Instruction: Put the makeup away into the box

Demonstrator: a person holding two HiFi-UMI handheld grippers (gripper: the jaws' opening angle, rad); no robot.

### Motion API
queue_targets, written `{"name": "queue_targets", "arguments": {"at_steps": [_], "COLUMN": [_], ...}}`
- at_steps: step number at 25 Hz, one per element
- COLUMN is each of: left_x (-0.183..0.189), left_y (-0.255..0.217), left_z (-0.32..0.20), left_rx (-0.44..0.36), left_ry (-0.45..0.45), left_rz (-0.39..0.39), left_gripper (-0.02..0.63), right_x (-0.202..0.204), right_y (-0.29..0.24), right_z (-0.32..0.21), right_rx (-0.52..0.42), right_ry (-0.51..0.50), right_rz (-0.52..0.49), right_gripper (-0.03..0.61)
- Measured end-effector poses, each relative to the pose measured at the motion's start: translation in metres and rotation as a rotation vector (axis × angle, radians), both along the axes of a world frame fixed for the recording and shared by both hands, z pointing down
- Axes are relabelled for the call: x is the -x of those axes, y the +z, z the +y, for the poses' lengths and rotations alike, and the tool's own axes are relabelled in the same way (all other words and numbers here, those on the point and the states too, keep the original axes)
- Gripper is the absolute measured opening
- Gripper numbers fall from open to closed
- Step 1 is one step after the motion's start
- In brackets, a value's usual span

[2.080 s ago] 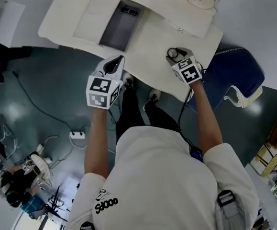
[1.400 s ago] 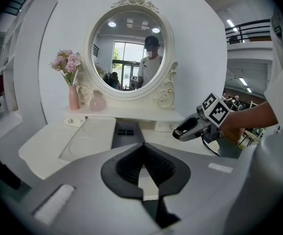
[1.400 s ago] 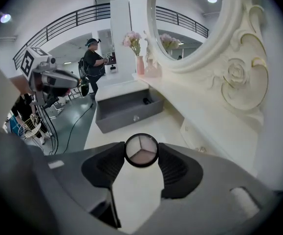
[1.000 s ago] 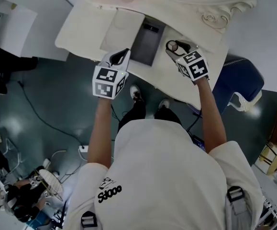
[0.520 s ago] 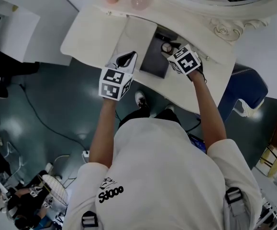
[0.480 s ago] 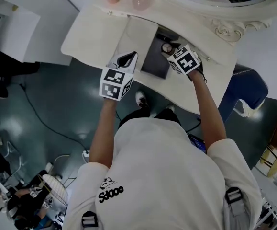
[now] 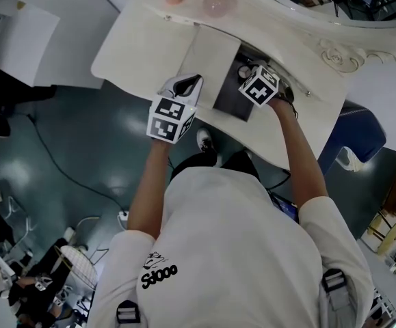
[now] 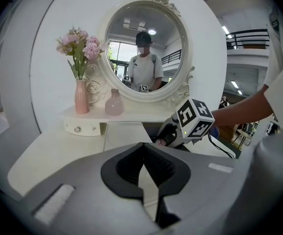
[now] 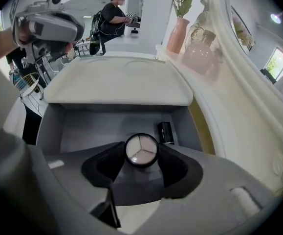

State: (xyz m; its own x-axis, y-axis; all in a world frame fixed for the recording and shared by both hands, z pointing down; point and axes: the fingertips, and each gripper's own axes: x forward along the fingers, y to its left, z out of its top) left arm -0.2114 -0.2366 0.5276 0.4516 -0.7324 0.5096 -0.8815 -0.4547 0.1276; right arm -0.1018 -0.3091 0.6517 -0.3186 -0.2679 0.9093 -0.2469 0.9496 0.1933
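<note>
Two right gripper (image 9: pixel 141 156) jaws, spread wide, pinch a round black-rimmed three-shade makeup compact (image 9: pixel 141 150) at their tips, open grey box (image 9: pixel 92 129) beneath, small black tube (image 9: pixel 165 132) just beyond. Left gripper (image 8: pixel 143 155) jaws pressed together, empty.

Cream bench (image 7: pixel 143 53) looks like painted wood, smooth satin finish w/ carved trim; box (image 9: pixel 82 126) interior is flat matt grey. The compact (image 9: pixel 141 150) has a glossy blk plastic rim and a shiny clear lid over powdery pans; right tool (image 9: pixel 141 153) and left tool (image 8: pixel 142 147) are smooth matt grey plastic w/ blk rubbery-looking pads. The vase (image 8: pixel 81 96) is glossy pink ceramic, bottle (image 8: pixel 114 103) pink glass, floor (image 7: pixel 81 156) polished and reflective.
</note>
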Motion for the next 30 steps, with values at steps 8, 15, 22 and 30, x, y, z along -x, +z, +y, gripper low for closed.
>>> {"name": "queue_targets", "arguments": {"at_steps": [8,15,22,30], "left_x": [0.004,-0.01,-0.029,-0.061], "left_y": [0.003,-0.007,-0.031,-0.099], "left_z": [-0.009,-0.013,-0.023,-0.032], "left_rx": [0.01,-0.002,-0.06,-0.209], "left_ry": [0.003,0.028,0.021,0.041], "left_rz": [0.0,-0.02,-0.043,-0.081], "left_gripper": [0.02,0.02,0.02,0.02], "right_x": [-0.002,-0.001,-0.026,-0.081], "right_y": [0.009,-0.004,-0.068,-0.182], "right_z": [0.001,0.006,0.009,0.008], "right_rx": [-0.037,-0.009,-0.042,-0.231], "right_ry": [-0.046,-0.019,0.138,0.278], "right_rz": [0.077,0.011,-0.184,-0.419], "right_gripper": [0.223,0.279,0.204,0.015]}}
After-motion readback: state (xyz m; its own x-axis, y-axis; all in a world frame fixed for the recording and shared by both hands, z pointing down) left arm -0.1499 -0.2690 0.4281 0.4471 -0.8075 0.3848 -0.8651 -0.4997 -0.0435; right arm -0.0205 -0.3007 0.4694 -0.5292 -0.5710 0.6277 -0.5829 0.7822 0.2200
